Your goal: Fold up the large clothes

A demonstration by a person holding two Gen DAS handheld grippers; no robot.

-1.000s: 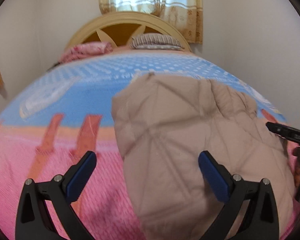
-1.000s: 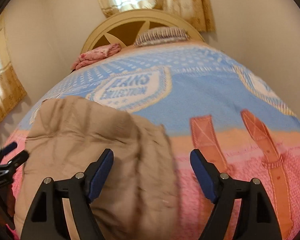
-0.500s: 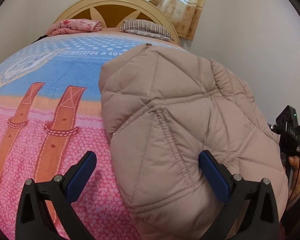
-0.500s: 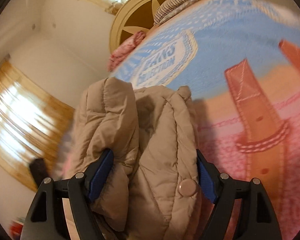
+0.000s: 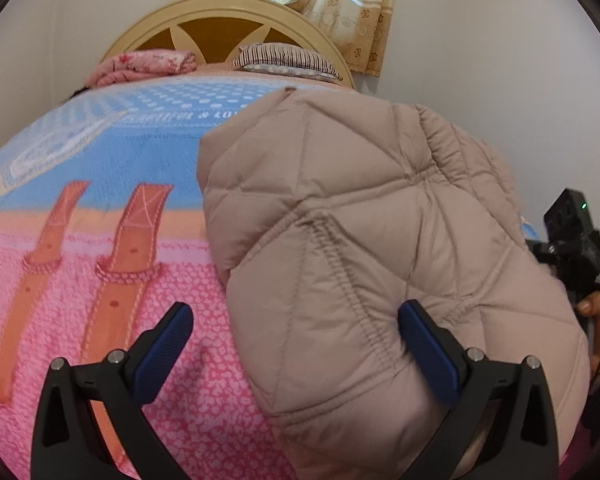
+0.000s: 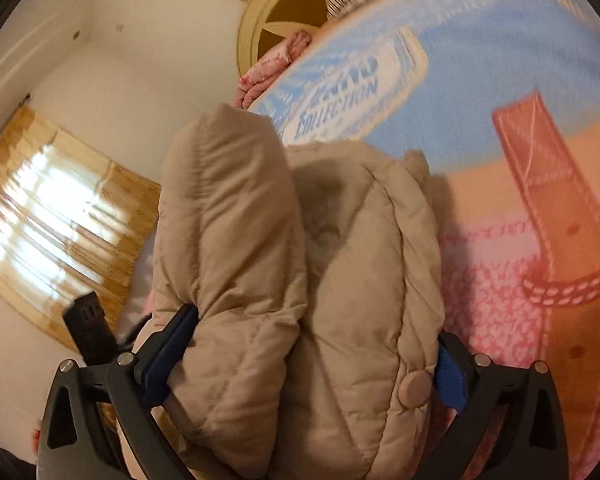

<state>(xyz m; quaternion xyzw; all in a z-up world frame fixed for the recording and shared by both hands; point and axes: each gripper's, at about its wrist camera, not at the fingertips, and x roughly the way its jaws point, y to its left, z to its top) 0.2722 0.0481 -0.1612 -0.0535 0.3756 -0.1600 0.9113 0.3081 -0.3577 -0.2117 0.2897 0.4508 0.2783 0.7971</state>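
A beige quilted puffer jacket (image 5: 360,220) lies bunched on the bed. My left gripper (image 5: 294,314) is open over its near left edge. The right finger (image 5: 424,344) dents the padding and the left finger (image 5: 168,340) hangs over the pink blanket. In the right wrist view the folded jacket (image 6: 340,280) with a snap button (image 6: 414,384) fills the gap of my right gripper (image 6: 314,332). Its jaws are opening, spread wide, with the padding bulging against both pads. The right gripper's body (image 5: 572,240) shows at the jacket's right side, with a hand (image 5: 596,312) on it.
The bed carries a blue, orange and pink blanket (image 5: 100,160) with printed belt straps. A cream headboard (image 5: 228,28), a pink folded cloth (image 5: 140,64) and a striped pillow (image 5: 284,58) are at the far end. A curtained window (image 6: 60,216) is on the side wall.
The right gripper rolled and dropped onto the jacket, took its bunched fold between the jaws, and those jaws have now spread wider. The left gripper sank close to the jacket, then held still.
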